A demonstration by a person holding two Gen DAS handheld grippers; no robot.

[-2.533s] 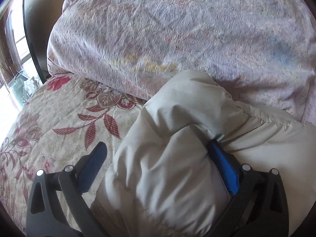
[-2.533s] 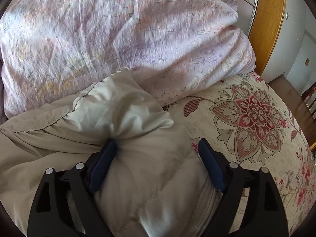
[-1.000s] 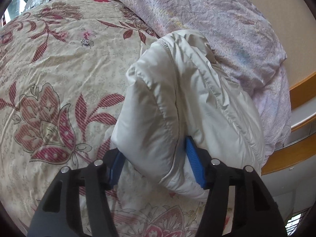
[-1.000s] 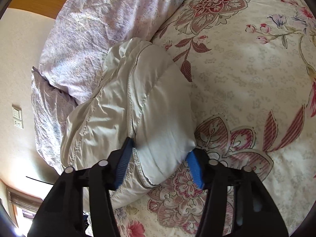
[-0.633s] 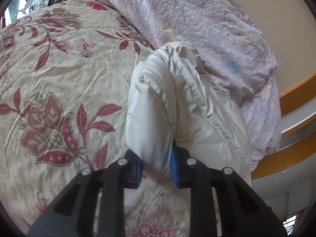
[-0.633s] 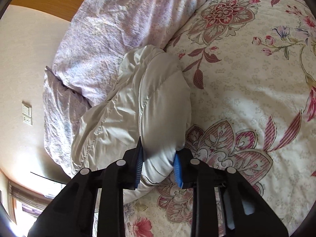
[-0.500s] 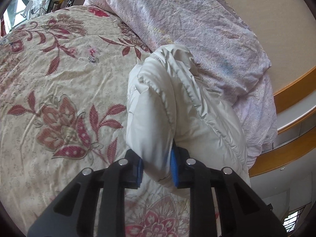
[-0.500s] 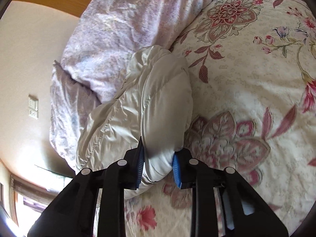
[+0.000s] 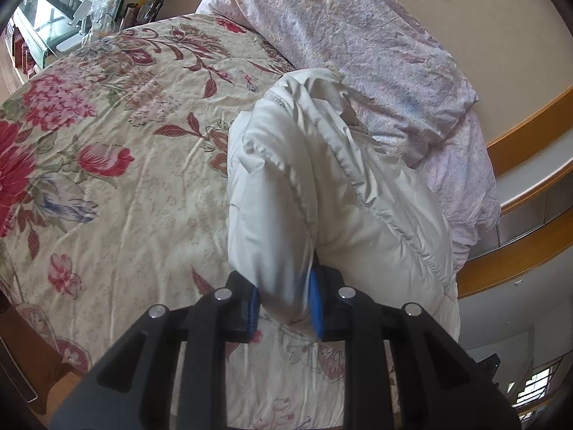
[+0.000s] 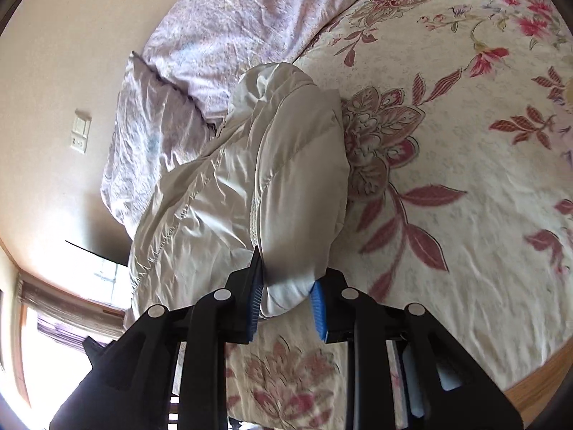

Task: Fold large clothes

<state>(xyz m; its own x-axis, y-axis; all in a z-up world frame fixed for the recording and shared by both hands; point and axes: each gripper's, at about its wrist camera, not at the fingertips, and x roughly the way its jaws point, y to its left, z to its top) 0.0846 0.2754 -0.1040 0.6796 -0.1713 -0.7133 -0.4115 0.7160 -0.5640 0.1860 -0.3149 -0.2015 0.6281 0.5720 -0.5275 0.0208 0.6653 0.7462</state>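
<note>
A cream puffer jacket (image 9: 322, 193) is bunched into a thick roll, its far end against the lilac duvet. My left gripper (image 9: 286, 304) is shut on one near end of the roll, blue pads pressing into the padding. In the right wrist view the same jacket (image 10: 286, 179) shows, and my right gripper (image 10: 286, 304) is shut on its other near end. Both held ends hang above the flowered bedspread (image 9: 125, 179).
The lilac duvet (image 9: 376, 53) is heaped along the wall at the head of the bed. The flowered bedspread (image 10: 465, 179) stretches wide to the right. A wooden bed frame (image 9: 519, 251) runs at the right. A shelf with clutter (image 9: 82, 10) stands at the far left.
Both grippers shut on the ends of the jacket roll, then pulled back and up with it. The roll has come away from the duvet and more bedspread shows.
</note>
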